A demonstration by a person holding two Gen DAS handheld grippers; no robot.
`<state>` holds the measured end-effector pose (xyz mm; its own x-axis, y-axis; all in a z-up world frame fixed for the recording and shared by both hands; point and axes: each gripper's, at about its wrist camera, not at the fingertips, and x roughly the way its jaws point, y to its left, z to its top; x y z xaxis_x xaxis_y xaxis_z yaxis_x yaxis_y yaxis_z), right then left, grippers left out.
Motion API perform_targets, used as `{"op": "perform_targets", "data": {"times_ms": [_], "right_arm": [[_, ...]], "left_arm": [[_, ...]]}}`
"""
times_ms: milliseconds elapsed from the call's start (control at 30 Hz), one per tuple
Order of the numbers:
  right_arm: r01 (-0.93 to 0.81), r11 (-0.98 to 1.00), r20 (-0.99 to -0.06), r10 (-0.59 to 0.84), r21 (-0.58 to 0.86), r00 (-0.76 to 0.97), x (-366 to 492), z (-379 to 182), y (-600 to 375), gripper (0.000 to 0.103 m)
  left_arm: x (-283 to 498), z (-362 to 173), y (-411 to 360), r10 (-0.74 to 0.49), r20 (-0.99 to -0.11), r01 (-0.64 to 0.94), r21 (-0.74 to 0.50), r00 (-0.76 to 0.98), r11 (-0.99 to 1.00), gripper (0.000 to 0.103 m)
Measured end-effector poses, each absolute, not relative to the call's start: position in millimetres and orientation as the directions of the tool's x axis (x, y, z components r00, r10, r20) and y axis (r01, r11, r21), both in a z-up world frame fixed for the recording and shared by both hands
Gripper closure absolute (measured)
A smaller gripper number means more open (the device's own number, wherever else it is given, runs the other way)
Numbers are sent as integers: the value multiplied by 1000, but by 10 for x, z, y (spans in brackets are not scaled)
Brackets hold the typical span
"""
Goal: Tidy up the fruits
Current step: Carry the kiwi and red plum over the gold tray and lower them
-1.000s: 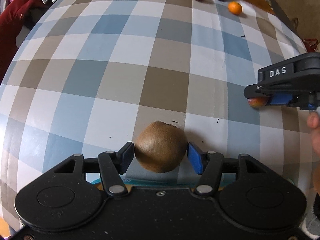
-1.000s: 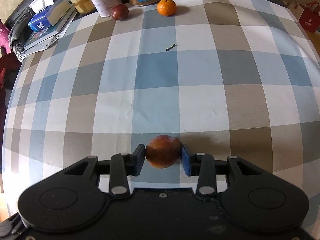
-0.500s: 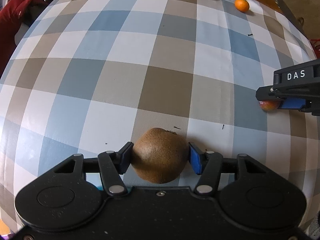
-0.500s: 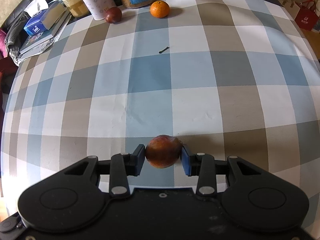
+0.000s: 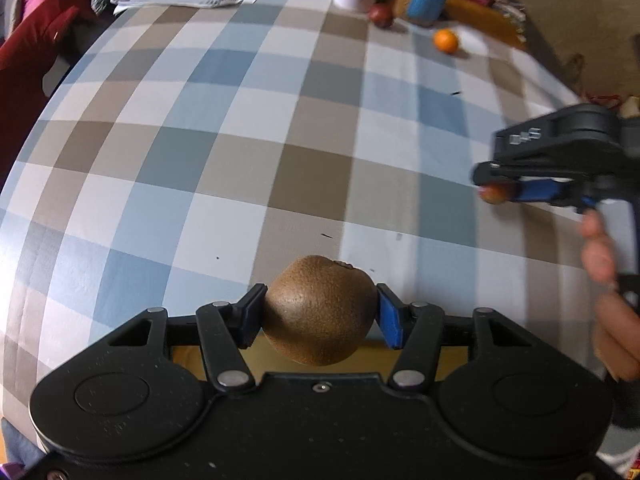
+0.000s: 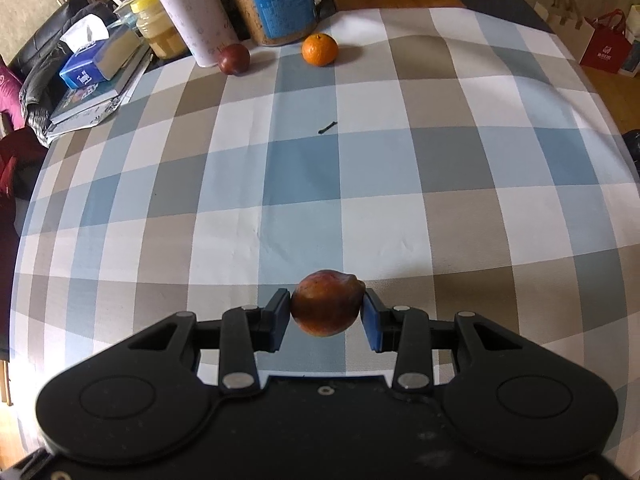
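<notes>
Brown and fuzzy, the kiwi (image 5: 320, 310) sits clamped between the blue pads of the left gripper (image 5: 319, 315), held clear above the near edge of the table (image 5: 224, 168), whose checked cloth in blue, tan and white covers the whole top. The right gripper (image 6: 326, 315) is closed on a reddish fruit (image 6: 327, 302) (its skin mottled orange and dark red), both pads pressing its sides, also above the near part of the table; in the left wrist view this same gripper shows at the right side, blurred, with a person's hand (image 5: 610, 292) wrapped round its handle. Along the far edge lie two loose fruits: a small orange (image 6: 319, 49) and, to its left, a dark red fruit (image 6: 233, 59), well apart from each other. The dark red fruit rests just beside a pale lilac tumbler (image 6: 192, 8), and a blue-labelled jar (image 6: 276, 0) stands close behind the orange. Toward the far left corner a blue tissue pack (image 6: 96, 62) lies on a stack of books (image 6: 92, 96). A small dark scrap (image 6: 328, 127) lies on the cloth between the far fruits and the right gripper.
</notes>
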<state>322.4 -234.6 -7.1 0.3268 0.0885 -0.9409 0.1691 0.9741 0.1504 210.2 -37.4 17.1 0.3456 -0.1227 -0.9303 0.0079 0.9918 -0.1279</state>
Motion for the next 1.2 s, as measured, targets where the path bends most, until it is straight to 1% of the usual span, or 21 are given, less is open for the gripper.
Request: {"op": "perform_targets", "data": {"times_ms": [200, 367, 500, 633, 767, 1000, 1200], "right_arm": [[135, 975, -924, 118, 178, 364, 3091, 99, -2297, 64], [98, 980, -904, 118, 173, 411, 2893, 248, -2214, 64], [86, 978, -905, 141, 190, 401, 2658, 254, -2251, 64], [113, 972, -917, 153, 208, 369, 2384, 219, -2424, 64], [152, 972, -926, 116, 180, 359, 2106, 203, -2605, 64], [215, 957, -938, 117, 195, 327, 1644, 160, -2868, 64], [227, 947, -935, 148, 228, 322, 1297, 187, -2886, 64]], "left_arm": [[1819, 364, -373, -135, -914, 44, -128, 383, 991, 42], [1645, 376, -371, -148, -913, 60, -135, 379, 989, 42], [1587, 340, -417, -143, -914, 70, -126, 378, 990, 42], [1572, 271, -507, -165, -916, 97, -138, 365, 986, 42], [1567, 178, -623, -186, -921, 125, -152, 341, 981, 42], [1569, 14, -743, -168, -934, 144, -128, 314, 981, 42], [1540, -31, -770, -148, -937, 143, -107, 317, 984, 42]]}}
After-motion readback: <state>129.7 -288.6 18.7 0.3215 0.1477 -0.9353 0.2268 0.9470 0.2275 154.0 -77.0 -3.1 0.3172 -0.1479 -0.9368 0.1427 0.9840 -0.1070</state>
